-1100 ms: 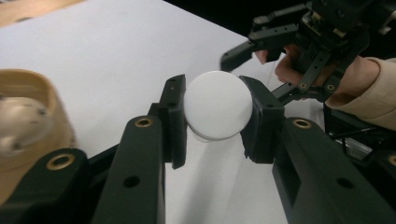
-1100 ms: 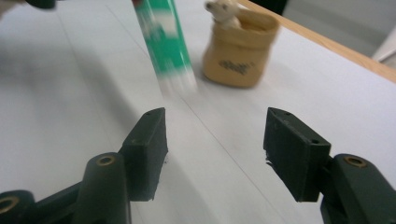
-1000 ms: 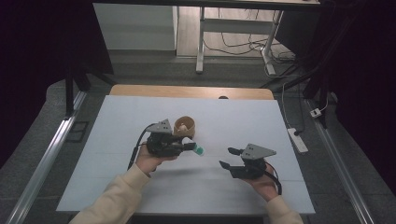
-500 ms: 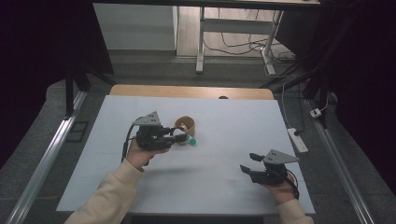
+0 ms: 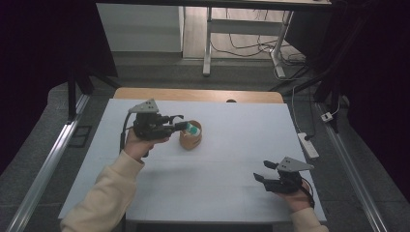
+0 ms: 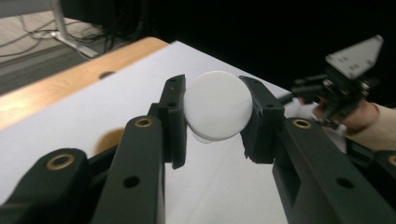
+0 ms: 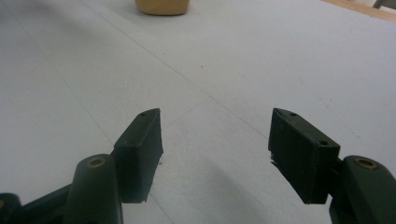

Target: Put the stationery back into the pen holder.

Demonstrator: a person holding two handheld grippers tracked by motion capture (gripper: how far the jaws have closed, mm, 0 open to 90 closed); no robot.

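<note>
While the left hand-held gripper [image 5: 186, 126] clamps a small white-capped teal bottle [image 5: 194, 129] above the round tan wooden bowl [image 5: 190, 140], the right hand-held gripper [image 5: 261, 171] rests released. It sits well apart on the white counter [image 5: 232, 145].

We note a white table [image 5: 217, 179] with a wooden strip [image 5: 198, 94] along its far edge, and a power strip [image 5: 308, 144] beside its right edge.

This looks like a lab or test room set up for recording, not a home. A plain white counter [image 5: 232, 159] with a wooden edge stands between metal rails [image 5: 46, 164] on a grey floor, with dark surroundings on both sides. Behind it, loose cables [image 5: 251, 43] trail under a metal-legged desk [image 5: 208, 43], and a power strip [image 5: 308, 144] lies on the floor.
</note>
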